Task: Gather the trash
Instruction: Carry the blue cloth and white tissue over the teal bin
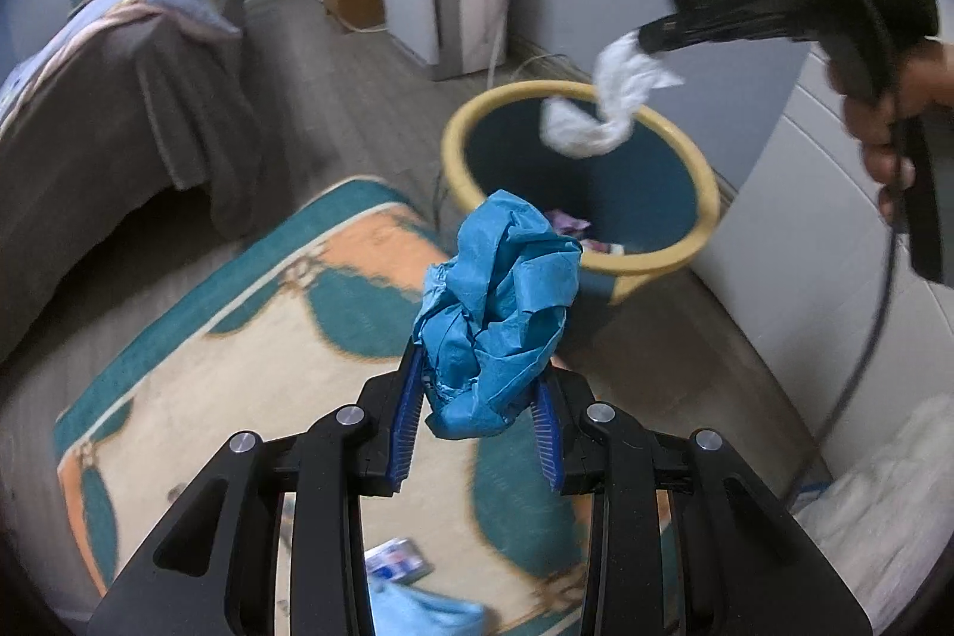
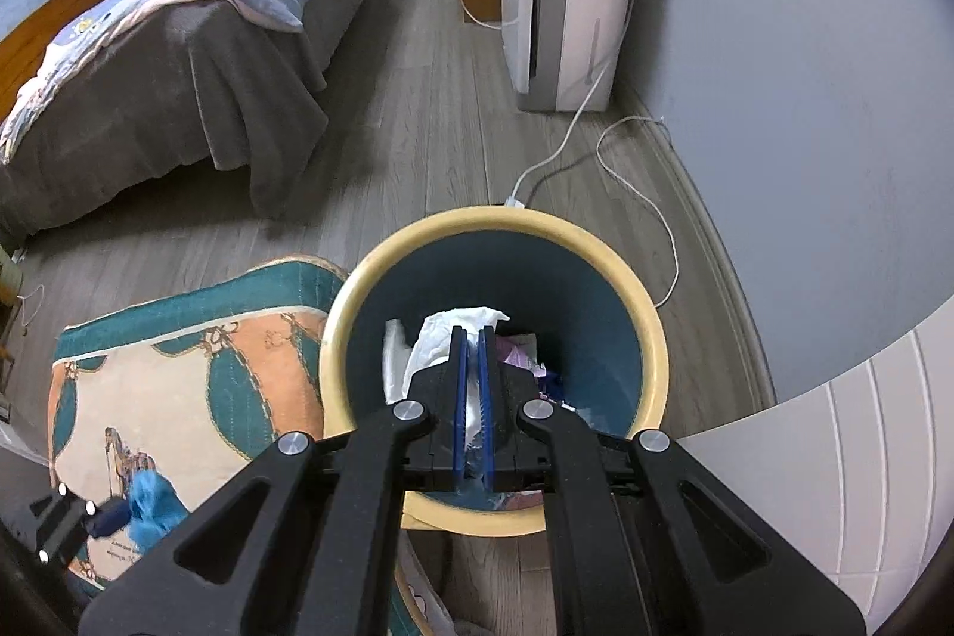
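Left wrist alone shows hand (image 1: pixel 894 111); right wrist, bin (image 2: pixel 358 338) contents, blurred.

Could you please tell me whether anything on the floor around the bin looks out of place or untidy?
Yes. A small printed packet and a light blue cloth lie loose on the rug, below the left claw, which holds blue paper. A white cable also trails in loops across the floor behind the bin.

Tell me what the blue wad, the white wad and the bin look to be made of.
Blue wad: likely tissue or crepe paper, matte, holding sharp creases.
White wad: thin tissue or a wipe, soft, twisted and limp; the look leaves it open.
Bin: probably plastic, with a smooth cream rim with slight sheen and a dark teal inside.
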